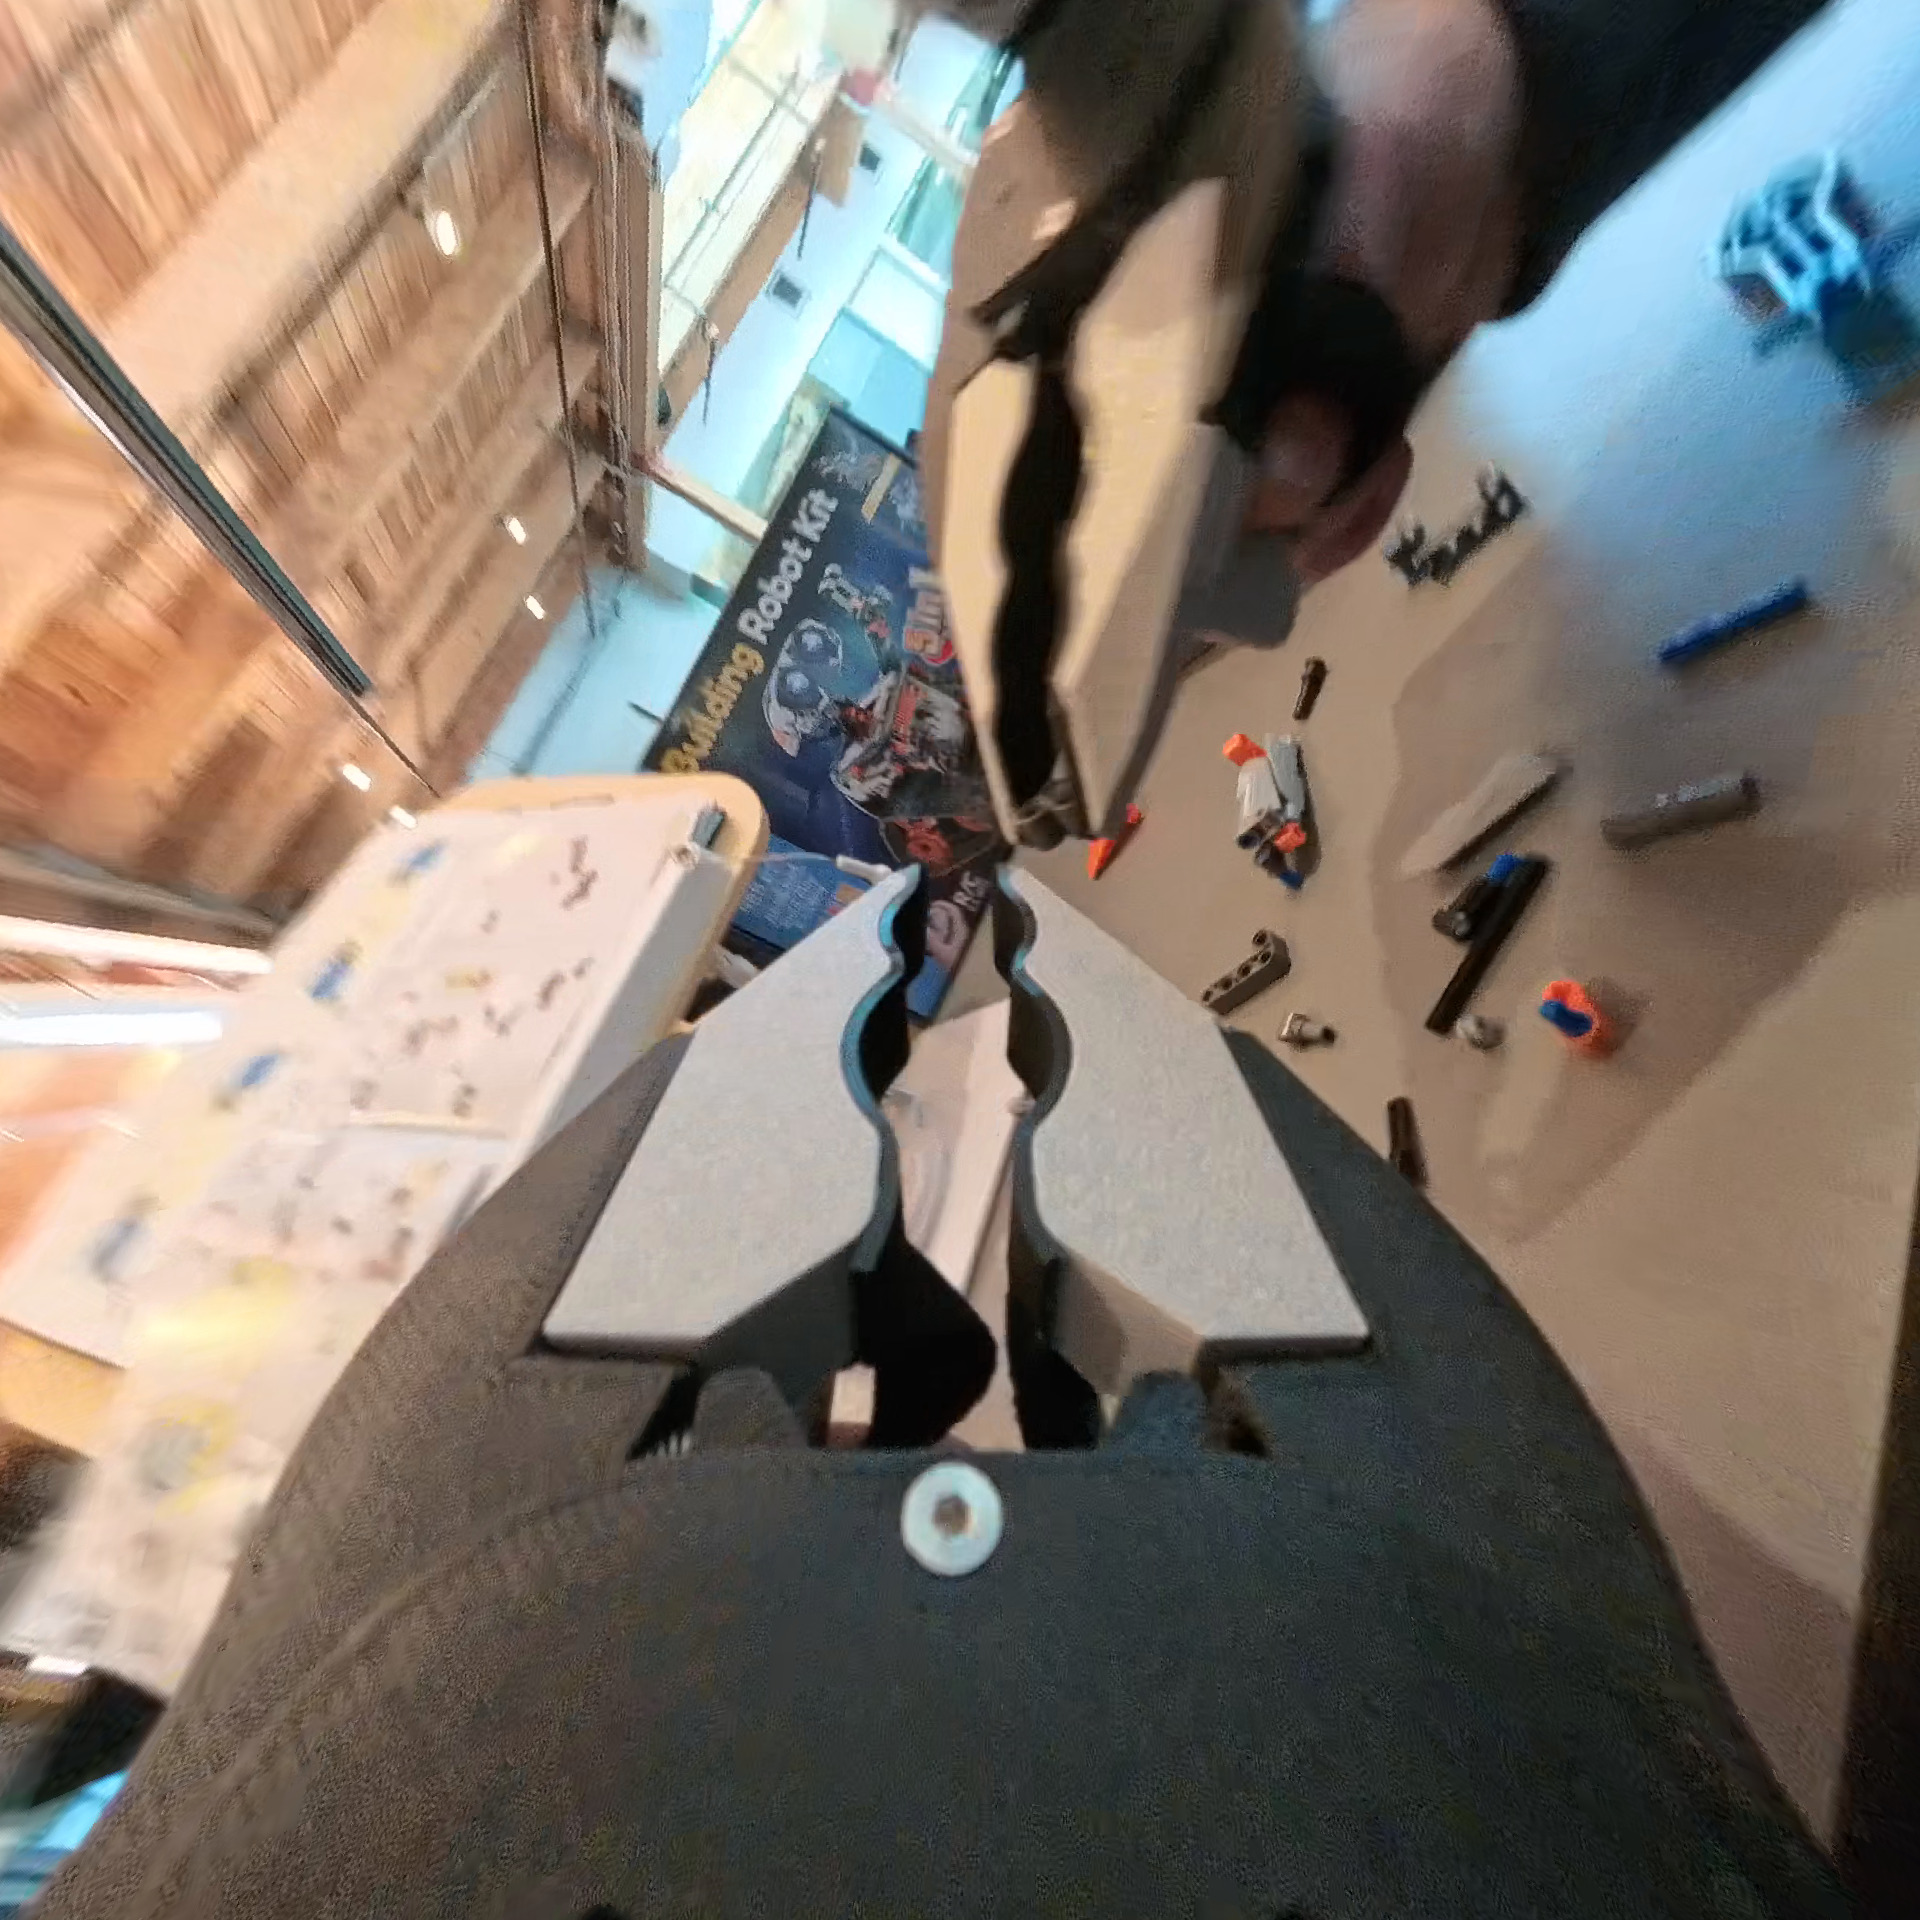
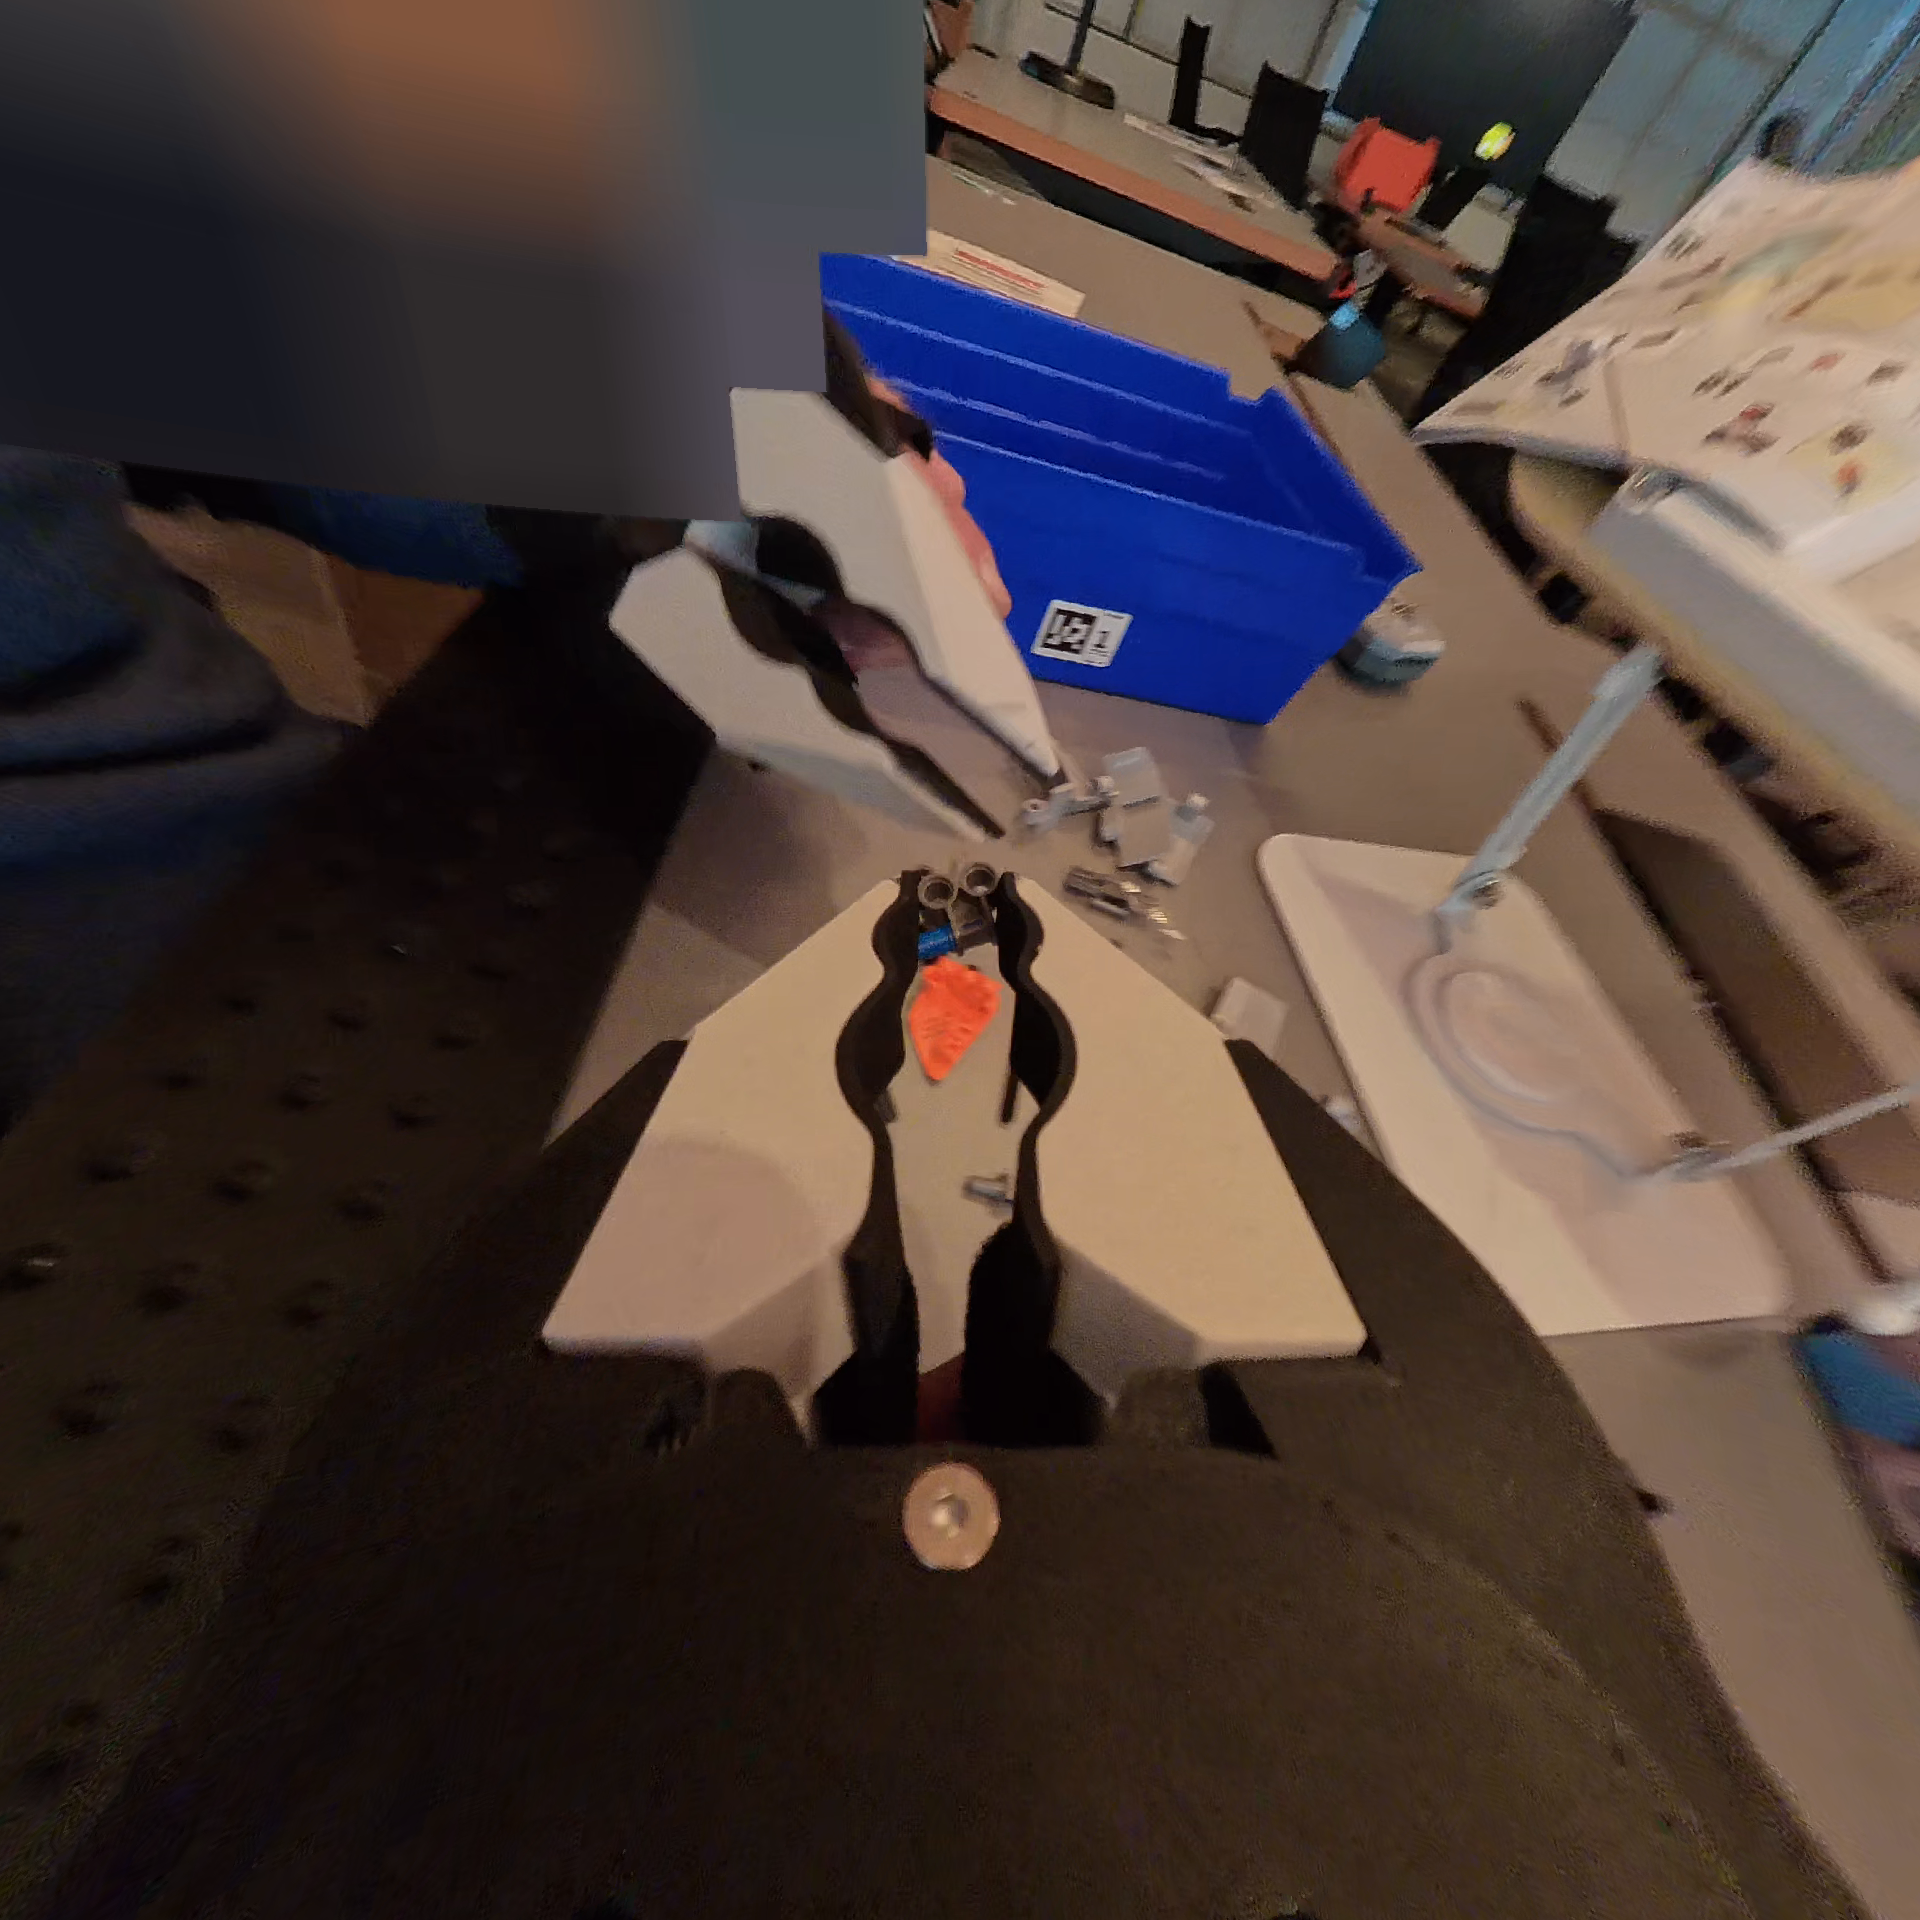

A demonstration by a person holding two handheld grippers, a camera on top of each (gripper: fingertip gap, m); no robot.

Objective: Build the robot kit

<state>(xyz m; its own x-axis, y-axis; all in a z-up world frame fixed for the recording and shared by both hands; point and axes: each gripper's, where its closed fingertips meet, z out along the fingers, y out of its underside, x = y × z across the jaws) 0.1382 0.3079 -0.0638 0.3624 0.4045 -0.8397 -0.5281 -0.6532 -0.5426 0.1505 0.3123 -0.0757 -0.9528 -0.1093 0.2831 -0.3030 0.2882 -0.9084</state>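
My right tool is pinched narrow on a small grey-and-blue building-brick assembly, with an orange wedge-shaped plastic piece hanging beneath it between the jaws. My left tool has its jaws narrowly apart with nothing between the tips; in the right wrist view it sits at eleven o'clock, tips down beside a cluster of light grey brick pieces on the grey desk. Past those, at one o'clock, there's a blue plastic bin with a square black-and-white tag. At three o'clock, a white tray-like base carrying a metal stand and an illustrated instruction sheet. From the left wrist view, at two o'clock, loose black, grey, blue and orange brick parts lie scattered over the desk, and a dark printed kit box stands at twelve.
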